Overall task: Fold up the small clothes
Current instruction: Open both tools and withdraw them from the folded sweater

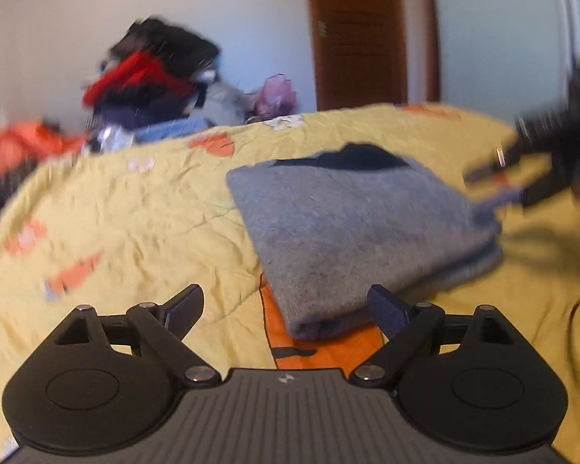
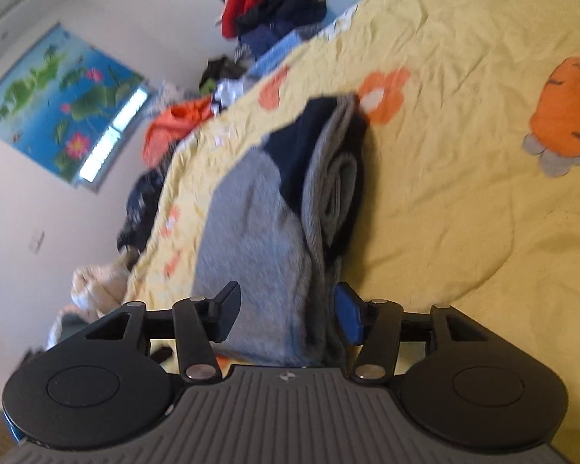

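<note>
Both pairs of fingers stand apart and hold nothing: on my left gripper (image 1: 286, 309) the dark pads are spread wide, with the near corner of the folded grey knitted garment with a navy panel (image 1: 352, 228) lying between and just beyond them, and on my right gripper (image 2: 286, 315) the black finger (image 2: 226, 311) and the blue-padded finger (image 2: 350, 319) straddle the garment's near end without closing on it, as far as I can tell. That garment lies on the bed, already doubled into a thick rectangle, its stacked layers showing as a rolled edge in the right wrist view. I judge the fold nearly finished, so the careful move is to catch every layer at the edge in one grip, keep both grippers level with each other, and lay the cloth down flat so the roll does not spring open. Motion blur in both views suggests I should slow down before closing. Beneath it is a crumpled yellow quilted bedspread printed with orange carrots and flowers (image 1: 135, 208), soft and wrinkled, so the fabric may drag. At the far side of the bed sits a heap of unfolded clothes in red, black, navy and orange (image 1: 154, 77). Behind are a pale wall, a brown wooden door (image 1: 357, 34), and a blue lotus picture (image 2: 63, 104) on the wall.
</note>
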### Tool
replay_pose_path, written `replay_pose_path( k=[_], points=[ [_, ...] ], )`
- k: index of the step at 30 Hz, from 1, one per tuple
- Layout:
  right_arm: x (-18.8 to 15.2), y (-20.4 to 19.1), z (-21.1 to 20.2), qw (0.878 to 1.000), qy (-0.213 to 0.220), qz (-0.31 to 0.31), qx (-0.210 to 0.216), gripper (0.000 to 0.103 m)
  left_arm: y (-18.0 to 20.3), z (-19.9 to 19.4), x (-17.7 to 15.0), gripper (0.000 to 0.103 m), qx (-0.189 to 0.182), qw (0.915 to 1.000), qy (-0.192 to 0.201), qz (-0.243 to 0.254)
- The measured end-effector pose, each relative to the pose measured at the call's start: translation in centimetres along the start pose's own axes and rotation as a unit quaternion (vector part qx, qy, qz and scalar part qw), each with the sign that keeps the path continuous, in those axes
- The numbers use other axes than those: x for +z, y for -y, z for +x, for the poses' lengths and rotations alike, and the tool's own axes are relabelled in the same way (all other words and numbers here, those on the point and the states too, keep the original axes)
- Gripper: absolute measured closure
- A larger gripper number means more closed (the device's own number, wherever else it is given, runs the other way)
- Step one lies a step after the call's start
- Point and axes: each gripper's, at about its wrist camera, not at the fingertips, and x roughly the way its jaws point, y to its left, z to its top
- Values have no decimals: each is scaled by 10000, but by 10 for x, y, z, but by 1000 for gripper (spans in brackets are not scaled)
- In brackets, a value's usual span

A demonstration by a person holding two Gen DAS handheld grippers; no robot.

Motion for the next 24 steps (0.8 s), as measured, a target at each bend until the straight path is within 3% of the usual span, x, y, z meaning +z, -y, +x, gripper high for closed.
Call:
replay_pose_path(
  k=[3, 4, 5, 6, 9, 11, 12, 13, 15, 19, 24],
  points=[
    [2, -6, 0, 9999, 110, -31, 56, 47, 24, 19, -2, 15, 136, 9962, -197, 839],
    [3, -8, 2, 9999, 91, -70, 59, 47, 30, 22, -5, 18, 224, 9941, -226, 1041],
    [3, -11, 4, 9999, 75, -112, 45, 47, 33, 27, -4, 29, 334, 9922, -233, 1175],
    [3, -14, 5, 9998, 61, -158, 39, 47, 35, 30, -3, 39, 409, 9914, -240, 1220],
    [2, -19, 10, 9998, 31, -165, 122, 46, 28, 36, 3, 42, 307, 9945, -221, 981],
    [0, -21, 15, 9998, 2, -141, 108, 44, 30, 43, 4, 45, 385, 9931, -185, 1092],
    [-1, -21, 16, 9999, -17, -108, 114, 44, 32, 44, 4, 56, 444, 9921, -132, 1166],
    [-1, -20, 17, 9999, -23, -66, 98, 44, 34, 42, 5, 61, 418, 9921, -119, 1175],
    [-3, -22, 19, 10000, -16, -27, 87, 44, 32, 38, 7, 91, 345, 9939, -46, 1044],
    [0, -33, 22, 9997, -40, -178, 182, 44, 21, 33, 5, 98, 427, 9959, 39, 797],
    [-3, -35, 28, 9982, -278, -495, -199, 44, 10, 34, -9, 98, 462, 9965, -266, 649]
  ],
)
